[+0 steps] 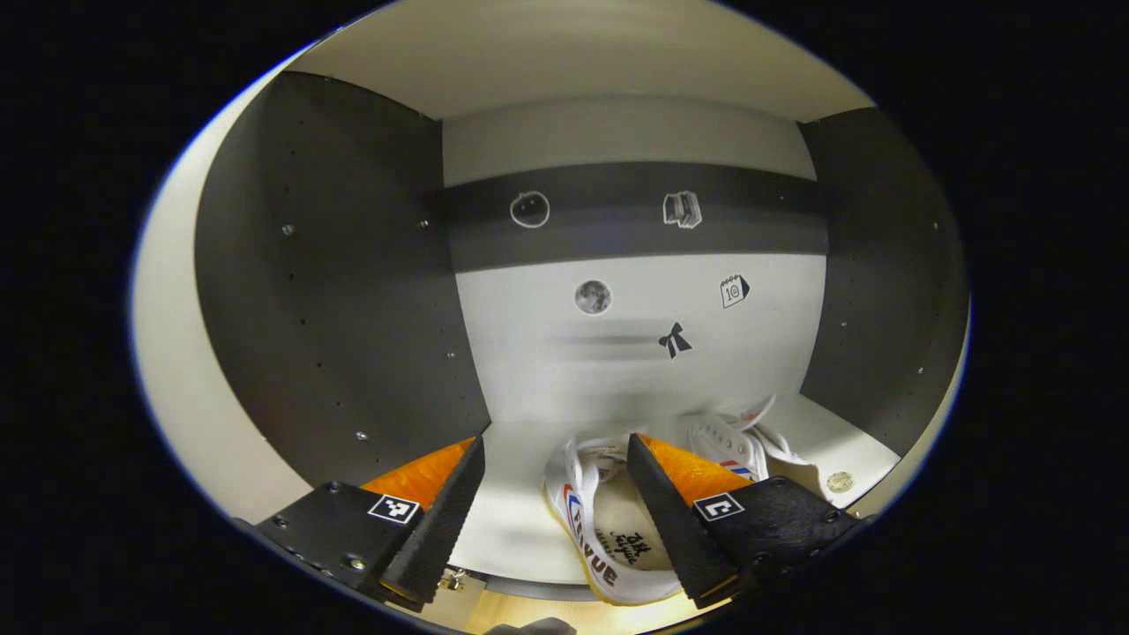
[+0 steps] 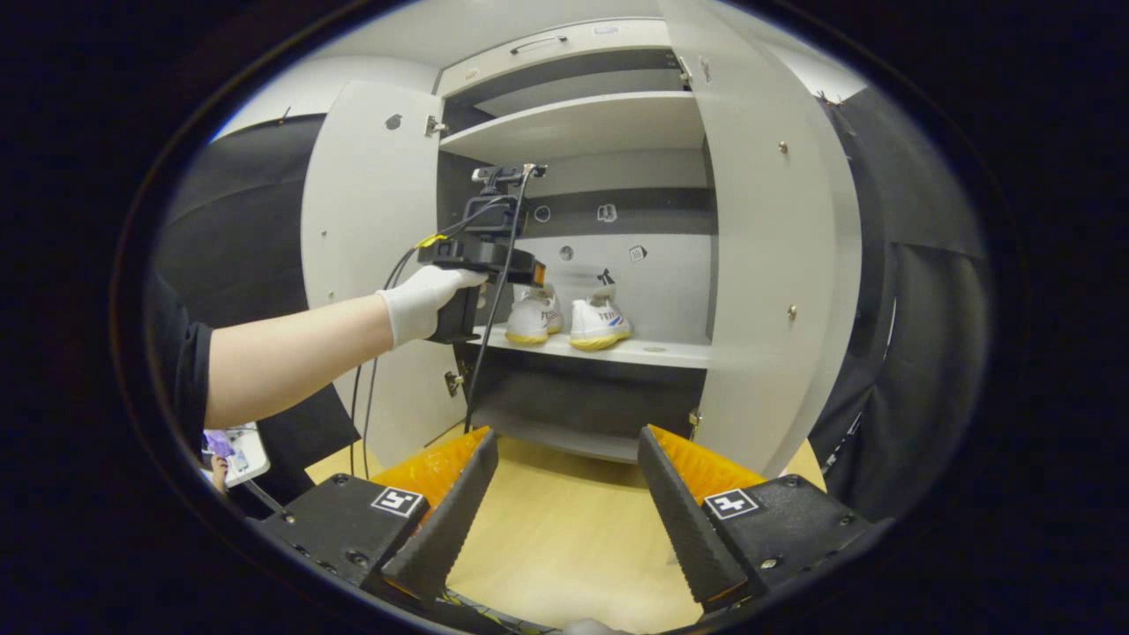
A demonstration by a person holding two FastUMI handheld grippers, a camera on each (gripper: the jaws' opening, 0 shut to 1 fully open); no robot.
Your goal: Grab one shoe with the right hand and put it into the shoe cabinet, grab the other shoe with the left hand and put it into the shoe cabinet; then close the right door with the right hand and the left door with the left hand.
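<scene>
Left gripper view. Left tongs (image 1: 556,511) sit at the mouth of the shoe cabinet (image 1: 317,291), fingers spread wide, nothing between them. Left finger (image 1: 437,520) hangs over bare shelf (image 1: 512,494). Just right of it, first shoe (image 1: 609,529), white with a yellowish sole edge, lies on the shelf with its opening toward the camera. The right finger (image 1: 670,520) crosses in front of it; contact cannot be told. Further right, second shoe (image 1: 736,445), white, laces loose, partly hidden behind that finger. A small round disc (image 1: 840,481) lies on the shelf near its right end. Back panel (image 1: 635,353) carries small stickers.

Right gripper view. A gloved hand (image 2: 423,300) on a bare forearm reaches in from the left and holds the left tongs (image 2: 507,260) at shelf height, cables trailing down. Left door (image 2: 370,256) stands open behind the arm. Both shoes rest side by side on the middle shelf (image 2: 653,351): first shoe (image 2: 532,319) just beside the left tongs, second shoe (image 2: 600,322) to its right. Right door (image 2: 776,256) also stands open. Right tongs (image 2: 569,520) hover well back from the cabinet above the light wooden floor (image 2: 564,529), fingers apart, gripping nothing.
</scene>
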